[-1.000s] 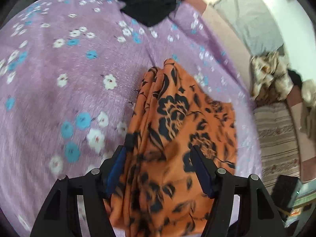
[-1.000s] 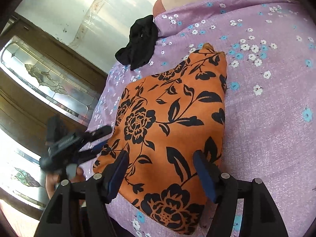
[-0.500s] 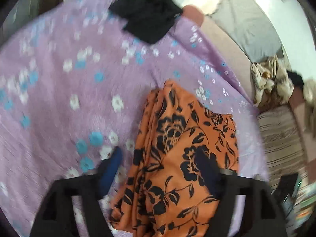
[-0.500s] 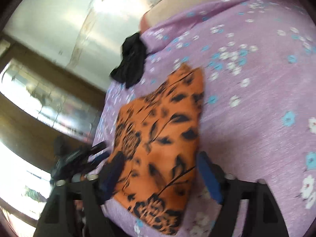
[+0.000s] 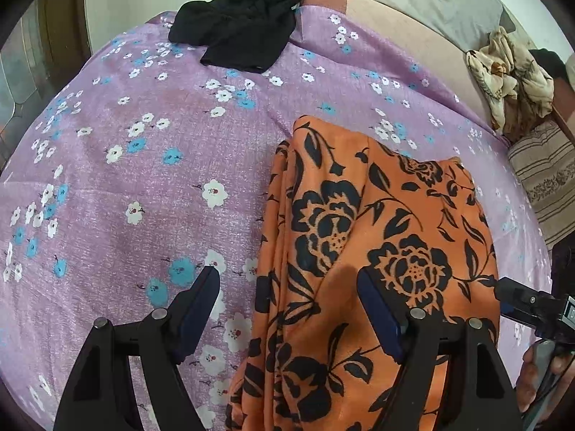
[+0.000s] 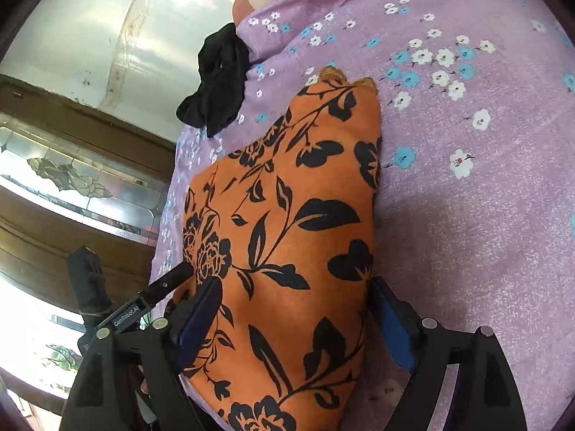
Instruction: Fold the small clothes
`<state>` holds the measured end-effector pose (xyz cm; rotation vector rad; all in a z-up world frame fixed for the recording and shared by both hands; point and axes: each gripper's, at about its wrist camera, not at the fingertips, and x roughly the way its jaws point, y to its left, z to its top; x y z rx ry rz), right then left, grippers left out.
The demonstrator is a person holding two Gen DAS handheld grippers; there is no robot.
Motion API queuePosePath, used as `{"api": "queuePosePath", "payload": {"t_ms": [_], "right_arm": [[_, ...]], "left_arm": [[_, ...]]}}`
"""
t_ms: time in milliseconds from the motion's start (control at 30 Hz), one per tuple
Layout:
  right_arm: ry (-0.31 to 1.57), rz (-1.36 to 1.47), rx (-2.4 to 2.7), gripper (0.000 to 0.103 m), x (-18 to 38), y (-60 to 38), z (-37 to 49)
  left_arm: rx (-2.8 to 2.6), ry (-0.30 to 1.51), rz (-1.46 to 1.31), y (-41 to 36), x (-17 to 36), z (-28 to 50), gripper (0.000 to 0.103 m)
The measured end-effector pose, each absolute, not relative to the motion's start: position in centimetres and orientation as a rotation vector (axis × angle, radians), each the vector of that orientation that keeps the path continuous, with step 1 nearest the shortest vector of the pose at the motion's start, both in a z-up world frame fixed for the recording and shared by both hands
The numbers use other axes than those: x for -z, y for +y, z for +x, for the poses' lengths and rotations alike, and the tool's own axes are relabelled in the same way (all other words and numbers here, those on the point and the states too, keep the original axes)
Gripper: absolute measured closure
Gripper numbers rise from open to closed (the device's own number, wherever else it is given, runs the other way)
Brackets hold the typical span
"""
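An orange cloth with black flowers (image 5: 377,244) lies folded on the purple flowered bedsheet (image 5: 143,179). My left gripper (image 5: 287,274) hangs open over the cloth's left folded edge, one finger above the sheet, the other above the cloth, neither pad pressing. In the right wrist view the same cloth (image 6: 287,215) lies under my open right gripper (image 6: 296,283), whose fingers stand at its two sides. The left gripper (image 6: 161,287) shows at the cloth's left edge there, and the right gripper's tip (image 5: 521,301) shows at the lower right of the left wrist view.
A crumpled black garment (image 5: 244,32) lies at the far corner of the bed (image 6: 219,79). A grey cushion (image 5: 431,0), a bunched patterned cloth (image 5: 510,75) and striped fabric (image 5: 542,179) lie beyond the right edge. A wooden cabinet with glass (image 6: 72,172) stands beside the bed.
Both grippers' jaws have widened and let the orange cloth down flat. The left gripper has shifted left off the cloth; the right has drawn in low over its near end.
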<state>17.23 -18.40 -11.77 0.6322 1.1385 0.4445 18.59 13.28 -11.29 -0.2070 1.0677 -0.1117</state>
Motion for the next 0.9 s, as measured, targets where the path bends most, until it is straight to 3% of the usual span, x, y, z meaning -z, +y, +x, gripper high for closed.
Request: {"api": "queuePosePath", "payload": {"t_ms": [300, 367, 400, 467, 500, 600, 900], "right_arm": [[1.171, 0.597, -0.425, 0.018, 12.7, -17.4, 17.9], [1.176, 0.572, -0.423, 0.023, 12.9, -16.9, 18.1], [1.182, 0.534, -0.420, 0.036, 12.9, -16.3, 18.2], [1.194, 0.467, -0.412, 0.048, 12.9, -15.4, 18.5], [1.193, 0.454, -0.413, 0.054, 12.6, -15.3, 18.6], [1.173, 0.370, -0.434, 0.064, 11.0, -14.5, 18.7], [1.029, 0.233, -0.540, 0.068, 2.3, -15.8, 20.2]], "left_arm": [[0.143, 1.096, -0.238, 13.4, 12.4, 19.1, 0.024], [0.159, 1.113, -0.263, 13.5, 12.9, 19.3, 0.024], [0.169, 1.122, -0.277, 13.6, 13.2, 19.3, 0.029], [0.244, 1.159, -0.373, 14.1, 14.1, 19.7, 0.052], [0.247, 1.168, -0.407, 14.3, 14.3, 19.8, 0.056], [0.269, 1.155, -0.404, 14.0, 13.9, 19.6, 0.072], [0.313, 0.998, -0.506, 12.6, 8.2, 18.9, 0.077]]}}
